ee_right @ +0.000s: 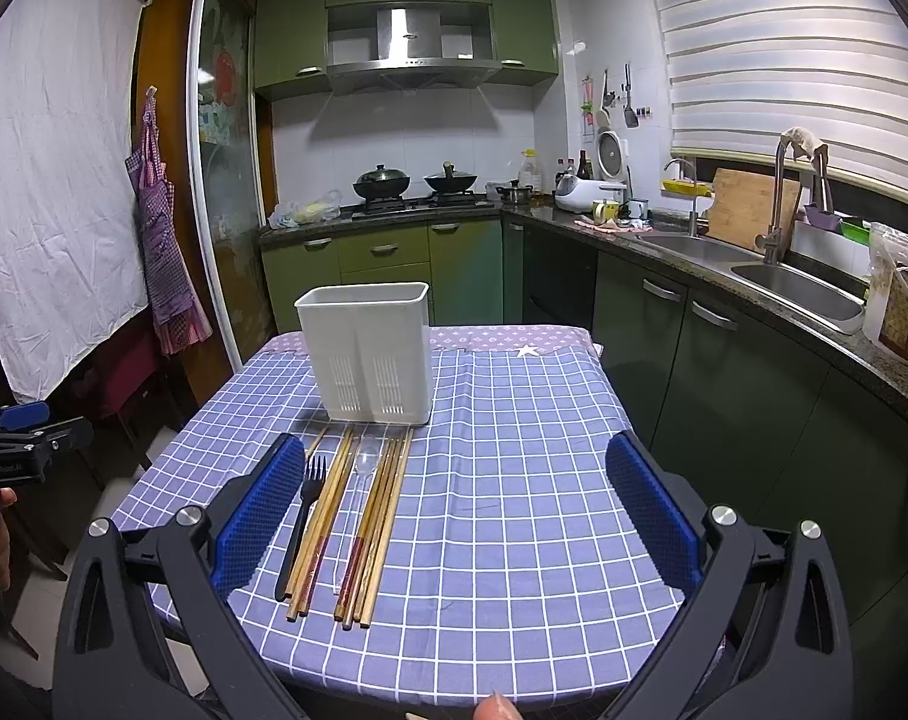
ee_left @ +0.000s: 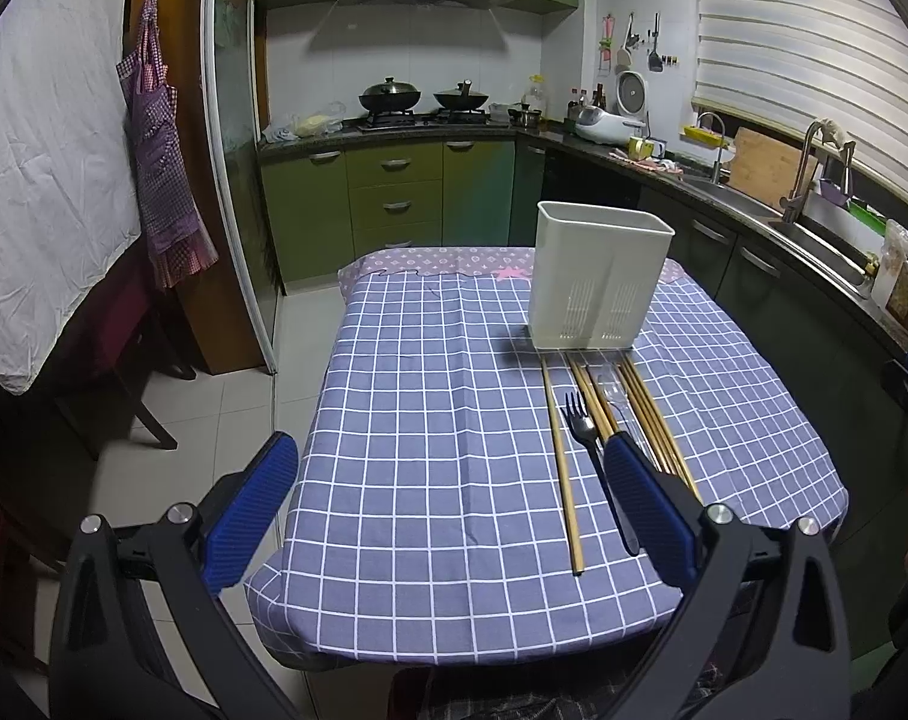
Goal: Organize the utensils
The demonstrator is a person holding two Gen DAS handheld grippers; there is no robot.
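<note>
A white slotted utensil holder (ee_left: pixel 598 282) (ee_right: pixel 366 354) stands upright at the far side of the blue checked tablecloth (ee_left: pixel 429 420) (ee_right: pixel 514 510). In front of it lie several wooden chopsticks (ee_left: pixel 565 468) (ee_right: pixel 381 516), a black plastic fork (ee_left: pixel 595 462) (ee_right: pixel 300 516) and a clear plastic spoon (ee_left: pixel 619 402) (ee_right: pixel 357 498), all pointing toward the holder. My left gripper (ee_left: pixel 454 516) is open above the near table edge, its right finger beside the fork. My right gripper (ee_right: pixel 454 516) is open and empty, its left finger next to the fork.
Green kitchen cabinets (ee_right: pixel 387 258) and a stove with two woks (ee_right: pixel 417 186) run along the back wall. A counter with a double sink (ee_right: pixel 772 276) lines the right side. A dark chair (ee_left: pixel 123 384) and a hanging apron (ee_left: pixel 165 168) are on the left.
</note>
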